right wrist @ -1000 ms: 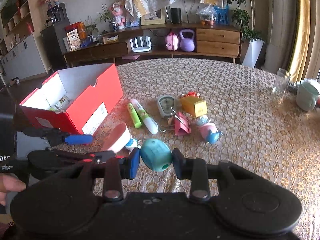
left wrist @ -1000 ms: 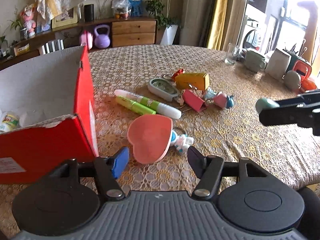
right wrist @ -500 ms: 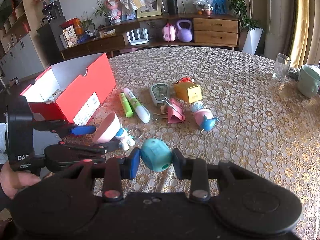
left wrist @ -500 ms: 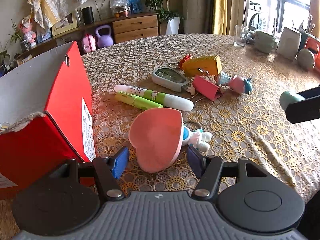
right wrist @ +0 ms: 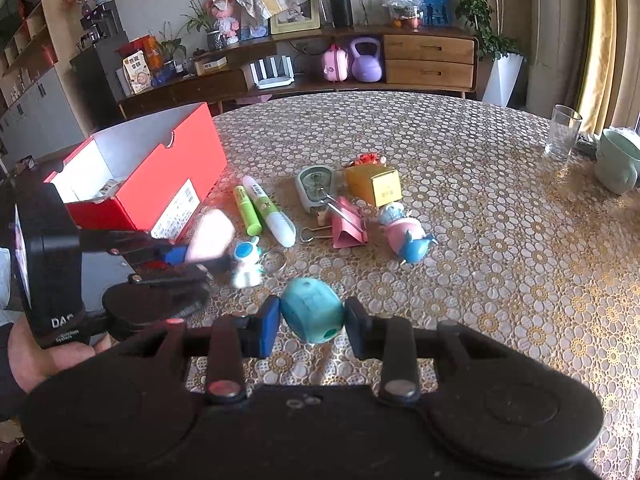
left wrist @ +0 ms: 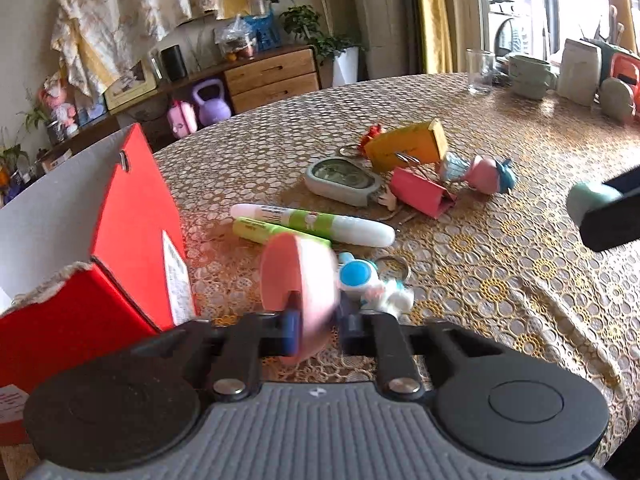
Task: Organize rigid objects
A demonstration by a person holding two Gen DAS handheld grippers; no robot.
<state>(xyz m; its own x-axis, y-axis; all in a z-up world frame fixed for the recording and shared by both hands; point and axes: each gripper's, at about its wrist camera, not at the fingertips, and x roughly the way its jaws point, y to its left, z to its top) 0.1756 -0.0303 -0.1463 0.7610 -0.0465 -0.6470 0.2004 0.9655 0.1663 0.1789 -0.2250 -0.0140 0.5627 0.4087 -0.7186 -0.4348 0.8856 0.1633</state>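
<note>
A pink heart-shaped piece (left wrist: pixel 296 276) stands on edge between the pads of my left gripper (left wrist: pixel 316 332), whose jaws are closing tight on it next to the open red box (left wrist: pixel 132 216). The right wrist view shows that same gripper (right wrist: pixel 200 254) with the blurred pink heart (right wrist: pixel 212 234) in front of the red box (right wrist: pixel 180 172). My right gripper (right wrist: pixel 312 320) is shut on a teal rounded object (right wrist: pixel 308 308) just above the tablecloth. A small astronaut keychain (left wrist: pixel 364 280) lies right behind the heart.
On the lace tablecloth lie a white-green pen (left wrist: pixel 320 224), a green highlighter (left wrist: pixel 252 229), a grey timer (left wrist: pixel 342 178), a yellow box (left wrist: pixel 404 146), a pink binder clip (left wrist: pixel 420 194) and a pink-blue figure (left wrist: pixel 484 170). A glass (right wrist: pixel 564 132) and a mug (right wrist: pixel 616 164) stand far right.
My left gripper came forward and down around the pink heart and its jaws shut on it. The right gripper stayed put, still gripping the teal object.
</note>
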